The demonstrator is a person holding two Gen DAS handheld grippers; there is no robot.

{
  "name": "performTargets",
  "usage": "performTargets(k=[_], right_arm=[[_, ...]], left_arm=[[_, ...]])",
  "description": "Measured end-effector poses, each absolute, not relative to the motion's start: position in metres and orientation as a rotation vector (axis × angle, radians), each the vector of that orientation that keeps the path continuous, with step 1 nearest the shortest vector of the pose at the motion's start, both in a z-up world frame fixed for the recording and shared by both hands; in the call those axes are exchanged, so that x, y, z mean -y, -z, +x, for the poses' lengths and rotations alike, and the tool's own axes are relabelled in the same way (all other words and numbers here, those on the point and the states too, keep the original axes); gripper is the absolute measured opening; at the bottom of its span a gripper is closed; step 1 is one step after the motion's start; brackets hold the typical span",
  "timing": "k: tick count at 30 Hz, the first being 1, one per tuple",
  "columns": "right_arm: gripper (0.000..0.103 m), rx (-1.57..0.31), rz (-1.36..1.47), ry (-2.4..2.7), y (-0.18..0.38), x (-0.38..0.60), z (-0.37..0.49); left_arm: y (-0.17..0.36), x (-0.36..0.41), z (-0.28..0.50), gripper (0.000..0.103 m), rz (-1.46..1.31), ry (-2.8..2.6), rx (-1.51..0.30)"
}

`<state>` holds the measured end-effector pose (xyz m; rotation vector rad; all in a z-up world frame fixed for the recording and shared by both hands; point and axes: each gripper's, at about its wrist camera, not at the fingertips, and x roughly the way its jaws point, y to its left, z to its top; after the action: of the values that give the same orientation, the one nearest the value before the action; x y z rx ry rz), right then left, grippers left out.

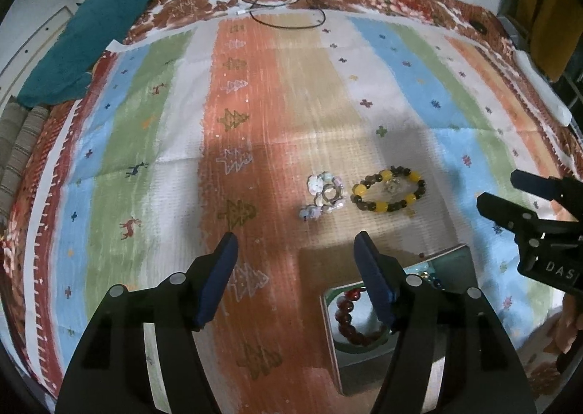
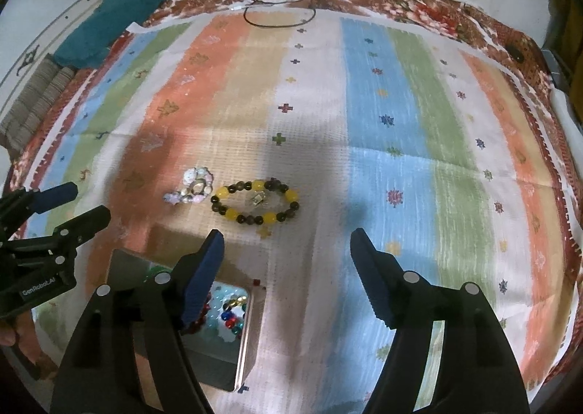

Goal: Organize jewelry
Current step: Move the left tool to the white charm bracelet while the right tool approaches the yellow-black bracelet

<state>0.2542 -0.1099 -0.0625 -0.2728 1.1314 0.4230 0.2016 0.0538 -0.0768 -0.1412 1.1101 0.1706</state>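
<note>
A yellow and dark beaded bracelet (image 1: 388,190) (image 2: 255,202) lies on the striped cloth with a small ring (image 1: 392,185) (image 2: 257,199) inside its loop. A pale pastel bead bracelet (image 1: 324,195) (image 2: 193,188) lies bunched just left of it. An open metal box (image 1: 455,261) (image 2: 247,326) near the front holds a dark red bead bracelet (image 1: 346,319) and coloured beads (image 2: 231,310). My left gripper (image 1: 296,253) is open and empty, short of the pastel bracelet. My right gripper (image 2: 286,250) is open and empty, short of the yellow bracelet. Each gripper shows in the other's view (image 1: 510,195) (image 2: 73,204).
A striped patterned cloth (image 1: 255,86) (image 2: 364,104) covers the surface over a floral sheet. A teal cloth (image 1: 83,42) (image 2: 127,6) lies at the back left. Black cables (image 1: 284,2) (image 2: 280,2) loop at the back edge. A white object (image 1: 543,86) lies at the right edge.
</note>
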Motion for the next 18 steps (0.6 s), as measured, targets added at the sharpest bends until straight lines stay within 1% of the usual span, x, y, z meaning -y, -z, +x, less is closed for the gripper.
performTargets(k=[13,18], right_arm=[[0.072,-1.179,-0.28,-0.409,0.081,0.105,0.277],[0.072,-1.195,-0.289,-0.401,0.088,0.104,0.283]], left_arm=[[0.096,-0.056,0.225,0.066,-0.124,-0.152,-1.167],[0.111,-0.061,0.234,0.066,-0.122,-0.146,-1.207]])
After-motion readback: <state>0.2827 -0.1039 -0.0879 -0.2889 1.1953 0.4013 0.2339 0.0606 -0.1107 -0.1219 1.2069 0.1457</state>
